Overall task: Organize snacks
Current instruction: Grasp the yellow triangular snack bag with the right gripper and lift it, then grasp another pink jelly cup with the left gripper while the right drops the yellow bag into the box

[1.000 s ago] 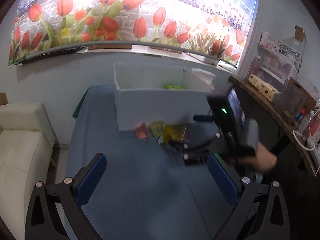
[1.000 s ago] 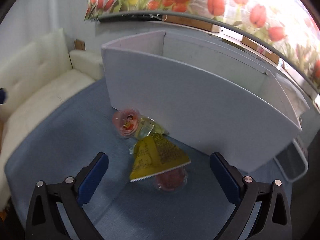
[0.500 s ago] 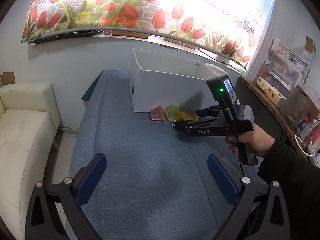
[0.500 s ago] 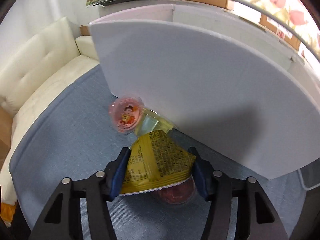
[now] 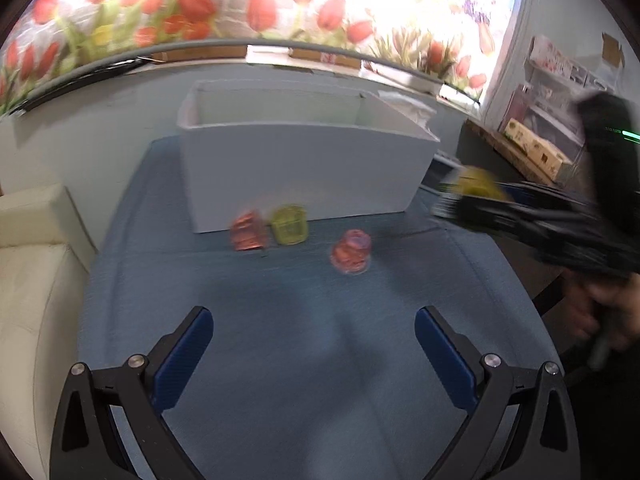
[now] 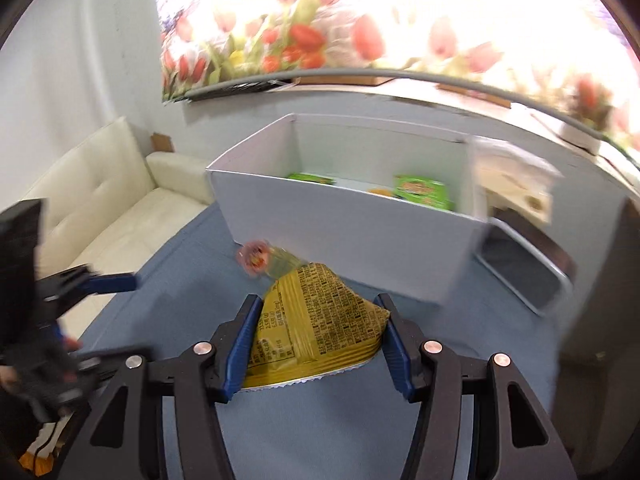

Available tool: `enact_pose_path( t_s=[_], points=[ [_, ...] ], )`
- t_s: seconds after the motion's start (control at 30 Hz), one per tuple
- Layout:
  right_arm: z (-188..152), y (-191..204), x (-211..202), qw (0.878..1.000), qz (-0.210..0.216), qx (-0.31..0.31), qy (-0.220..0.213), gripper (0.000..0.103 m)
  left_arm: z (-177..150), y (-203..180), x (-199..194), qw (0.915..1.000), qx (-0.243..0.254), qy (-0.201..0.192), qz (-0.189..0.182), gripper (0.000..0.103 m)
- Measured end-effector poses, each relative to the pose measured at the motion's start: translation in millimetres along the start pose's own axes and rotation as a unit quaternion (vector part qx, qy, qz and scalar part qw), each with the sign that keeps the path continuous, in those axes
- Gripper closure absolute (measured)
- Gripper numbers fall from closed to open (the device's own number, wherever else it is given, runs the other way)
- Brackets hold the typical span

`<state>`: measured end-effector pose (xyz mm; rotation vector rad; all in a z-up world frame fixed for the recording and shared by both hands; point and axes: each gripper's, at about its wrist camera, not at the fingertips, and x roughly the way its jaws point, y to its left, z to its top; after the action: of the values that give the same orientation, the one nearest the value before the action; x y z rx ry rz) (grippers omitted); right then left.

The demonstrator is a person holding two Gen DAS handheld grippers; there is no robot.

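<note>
Creased yellow snack packet, black print, seemingly foil-edged.

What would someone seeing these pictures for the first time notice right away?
Probably the yellow snack packet, clamped between the blue pads of the right hand-held gripper above the blue tabletop. Behind it stands a big white box with green packets inside. The bright tulip mural fills the wall above, and three small snacks, including a pink jelly cup, lie before the box.
</note>
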<state>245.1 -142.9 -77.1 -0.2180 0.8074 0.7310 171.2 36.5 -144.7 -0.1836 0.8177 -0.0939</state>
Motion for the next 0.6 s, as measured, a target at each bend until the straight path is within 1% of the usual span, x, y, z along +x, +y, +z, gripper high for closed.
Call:
enact_pose_path(
  t_s=[0.07, 0.1, 0.17, 0.2, 0.27, 0.3, 0.33, 0.37, 0.4, 0.47, 0.6],
  points=[
    [-11, -3, -21, 1.0, -0.015, 0.006, -0.004, 0.041, 6, -10, 21, 0.9999, -0.005, 0.013, 0.007, 0.0],
    [-20, -7, -34, 1.0, -0.017, 0.019, -0.007, 0.042, 11, -17, 34, 0.9998, -0.004, 0.018, 0.009, 0.0],
    [-34, -8, -55, 0.999, -0.017, 0.037, -0.011, 0.042, 18, -26, 52, 0.9998, -0.004, 0.017, -0.007, 0.0],
    [-41, -9, -64, 0.999, -0.016, 0.044, -0.015, 0.042, 21, -31, 63, 0.9998, -0.002, 0.016, -0.007, 0.0],
    [-58, -9, -80, 0.998, -0.025, 0.049, -0.018, 0.042, 27, -37, 80, 0.9998, 0.003, 0.018, 0.011, 0.001],
    [-63, -9, -85, 0.998, -0.024, 0.056, -0.018, 0.042, 30, -38, 89, 0.9997, 0.001, 0.021, 0.011, 0.002],
    [-70, -11, -92, 0.997, -0.013, 0.066, -0.022, 0.042, 32, -38, 96, 0.9997, 0.0, 0.024, 0.006, 0.005],
    [-75, -11, -95, 0.997, -0.012, 0.069, -0.023, 0.042, 33, -37, 102, 0.9996, 0.003, 0.027, 0.006, 0.013],
    [-79, -11, -98, 0.997, -0.015, 0.071, -0.024, 0.042, 35, -38, 109, 0.9993, 0.007, 0.033, 0.014, 0.018],
    [-89, -9, -101, 0.997, -0.018, 0.075, -0.022, 0.042, 35, -38, 117, 0.999, 0.008, 0.042, 0.012, 0.029],
    [-99, -8, -106, 0.996, -0.001, 0.088, -0.029, 0.042, 36, -39, 123, 0.999, 0.015, 0.043, 0.005, 0.041]
  ],
)
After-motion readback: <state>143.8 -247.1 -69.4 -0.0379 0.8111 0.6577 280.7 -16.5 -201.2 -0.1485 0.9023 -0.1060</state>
